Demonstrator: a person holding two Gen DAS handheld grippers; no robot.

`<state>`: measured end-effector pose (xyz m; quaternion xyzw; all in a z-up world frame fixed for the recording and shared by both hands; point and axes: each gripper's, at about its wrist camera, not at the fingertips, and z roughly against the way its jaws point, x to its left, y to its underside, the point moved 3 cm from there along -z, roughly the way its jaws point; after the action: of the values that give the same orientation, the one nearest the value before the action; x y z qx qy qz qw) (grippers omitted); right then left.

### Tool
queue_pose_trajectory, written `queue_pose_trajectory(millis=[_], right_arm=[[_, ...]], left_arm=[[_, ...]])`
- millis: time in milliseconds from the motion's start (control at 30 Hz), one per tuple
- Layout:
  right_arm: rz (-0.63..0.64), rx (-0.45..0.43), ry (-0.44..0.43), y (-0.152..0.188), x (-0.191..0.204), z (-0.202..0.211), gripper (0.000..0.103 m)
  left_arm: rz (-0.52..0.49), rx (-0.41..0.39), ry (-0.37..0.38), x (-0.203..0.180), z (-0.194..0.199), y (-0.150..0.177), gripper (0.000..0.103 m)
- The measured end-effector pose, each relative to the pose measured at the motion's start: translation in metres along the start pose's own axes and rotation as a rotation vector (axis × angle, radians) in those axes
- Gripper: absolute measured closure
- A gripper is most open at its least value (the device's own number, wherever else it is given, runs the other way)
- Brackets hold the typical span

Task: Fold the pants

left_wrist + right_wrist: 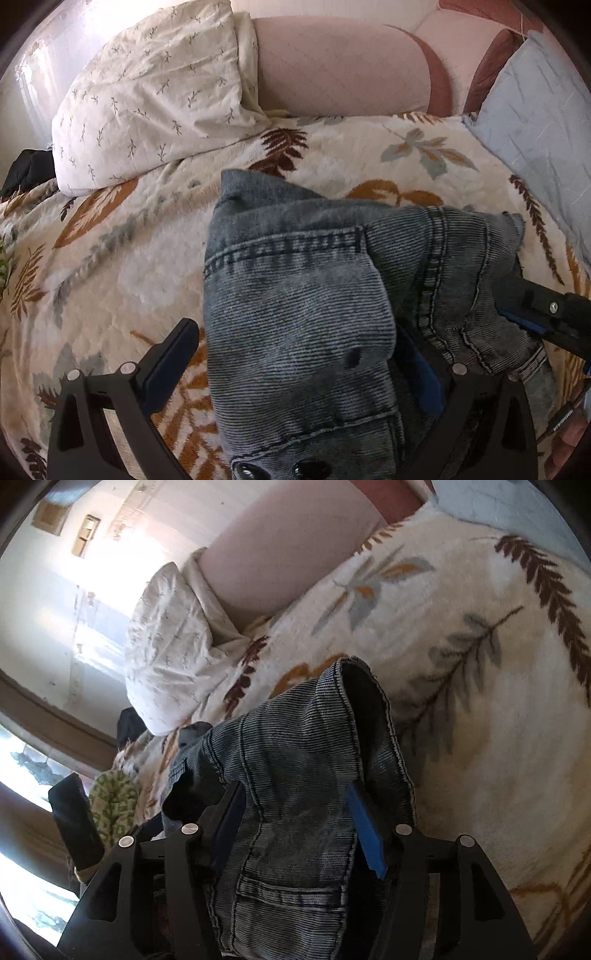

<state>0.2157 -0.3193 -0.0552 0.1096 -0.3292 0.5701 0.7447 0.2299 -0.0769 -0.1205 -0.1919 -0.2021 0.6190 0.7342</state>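
The pants are grey-blue washed jeans (306,302), bunched on a leaf-patterned blanket (129,266). My left gripper (295,354) stands wide open around the waist part; the denim drapes between its fingers and over the right one. My right gripper (295,812) is shut on a thick fold of the jeans (291,760), with a hemmed edge sticking up past its fingertips. The right gripper also shows at the right edge of the left wrist view (546,314), against the far side of the jeans.
A white pillow with a twig print (147,96) lies at the bed's far left, a pink padded headboard (340,66) behind it. A pale blue pillow (535,122) is at the right. A green patterned cloth (114,797) and a dark object (74,819) lie left of the jeans.
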Motion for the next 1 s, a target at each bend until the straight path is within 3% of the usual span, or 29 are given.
queue_pose_trajectory(millis=[267,1000], right_arm=[[-0.032,0.019,0.007,0.001,-0.007,-0.005,0.043],[-0.008,0.007,0.017,0.002,-0.005,-0.008,0.041]], left_arm=[[-0.031,-0.081,-0.087,-0.011,0.002,0.007,0.0],[-0.009,-0.121,-0.094,-0.009,0.004,0.011,0.0]])
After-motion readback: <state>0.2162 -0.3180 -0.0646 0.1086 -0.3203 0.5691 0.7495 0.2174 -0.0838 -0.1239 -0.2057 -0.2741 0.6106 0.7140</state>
